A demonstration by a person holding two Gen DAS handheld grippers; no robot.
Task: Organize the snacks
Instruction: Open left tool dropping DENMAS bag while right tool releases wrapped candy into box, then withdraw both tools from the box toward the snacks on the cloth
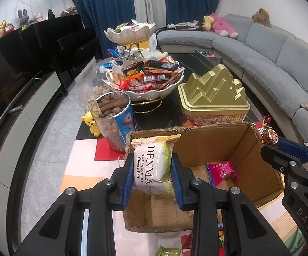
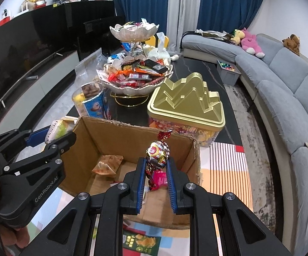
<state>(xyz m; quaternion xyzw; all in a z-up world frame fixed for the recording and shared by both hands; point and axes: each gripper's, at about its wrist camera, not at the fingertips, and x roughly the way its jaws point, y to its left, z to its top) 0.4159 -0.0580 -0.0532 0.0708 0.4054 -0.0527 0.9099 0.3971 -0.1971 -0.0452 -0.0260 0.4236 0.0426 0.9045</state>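
Left wrist view: left gripper (image 1: 151, 170) clamped on a white cheese-ball packet (image 1: 154, 166), held over the near-left corner of the open cardboard box (image 1: 235, 147). Pink packet (image 1: 222, 170) already inside, to the right and below. Ahead: biscuit tub (image 1: 113, 115), heaped snack bowl (image 1: 145, 79), gold tin (image 1: 213, 93); none blocking.

Right wrist view: right gripper (image 2: 154, 170) pinching a foil-wrapped candy (image 2: 157, 153) above the box interior. Orange packet (image 2: 108, 164) lying low to the left. Judged early: two items aboard, bowl largely unsorted.
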